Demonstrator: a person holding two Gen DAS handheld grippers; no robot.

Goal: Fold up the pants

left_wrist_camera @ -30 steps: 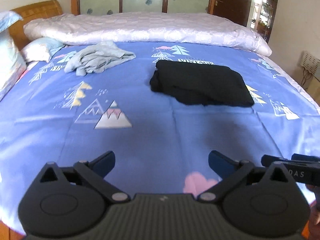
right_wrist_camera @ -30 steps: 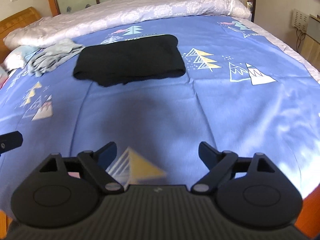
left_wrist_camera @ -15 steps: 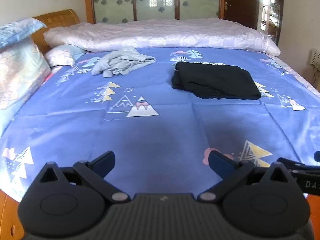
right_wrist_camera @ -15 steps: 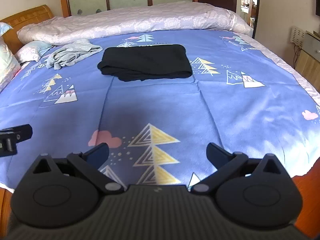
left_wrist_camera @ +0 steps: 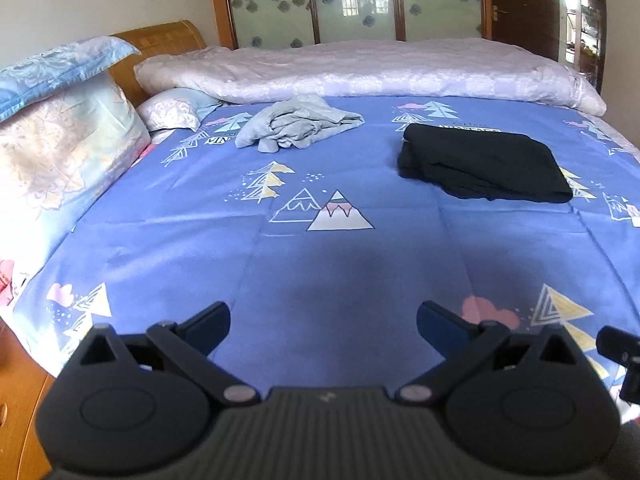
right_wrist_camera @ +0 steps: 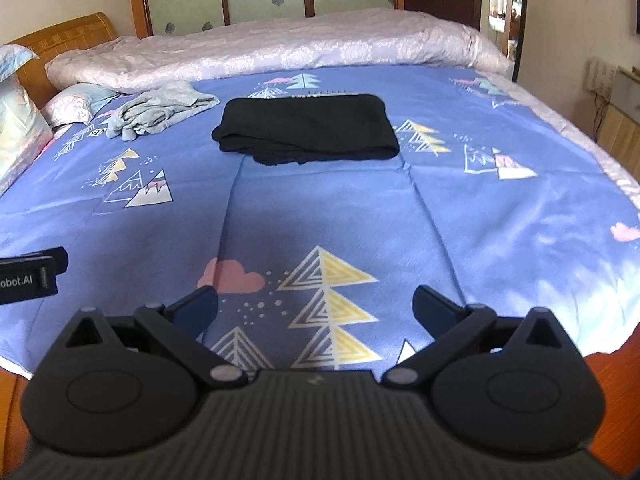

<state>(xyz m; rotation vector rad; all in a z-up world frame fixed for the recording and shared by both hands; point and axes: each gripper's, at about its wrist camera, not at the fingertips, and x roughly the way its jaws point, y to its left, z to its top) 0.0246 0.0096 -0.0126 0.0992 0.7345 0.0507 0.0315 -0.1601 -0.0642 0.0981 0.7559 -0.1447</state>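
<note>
Black pants (left_wrist_camera: 484, 162) lie folded into a flat rectangle on the blue patterned bed sheet (left_wrist_camera: 320, 264), far ahead and to the right in the left wrist view. In the right wrist view the pants (right_wrist_camera: 308, 128) lie far ahead at centre. My left gripper (left_wrist_camera: 323, 326) is open and empty, low over the near part of the sheet. My right gripper (right_wrist_camera: 315, 310) is open and empty over the near edge of the sheet (right_wrist_camera: 500, 240). Both grippers are well apart from the pants.
A crumpled grey garment (left_wrist_camera: 296, 126) lies left of the pants, also in the right wrist view (right_wrist_camera: 158, 112). A rolled white quilt (left_wrist_camera: 360, 72) lies along the far side. Pillows (left_wrist_camera: 60, 128) and a wooden headboard (left_wrist_camera: 160, 40) stand at left. The wooden bed frame (right_wrist_camera: 624, 360) shows below.
Both grippers have drawn back from the pants toward the near edge of the bed and risen. The pants look farther away. Both grippers stay open and empty.
</note>
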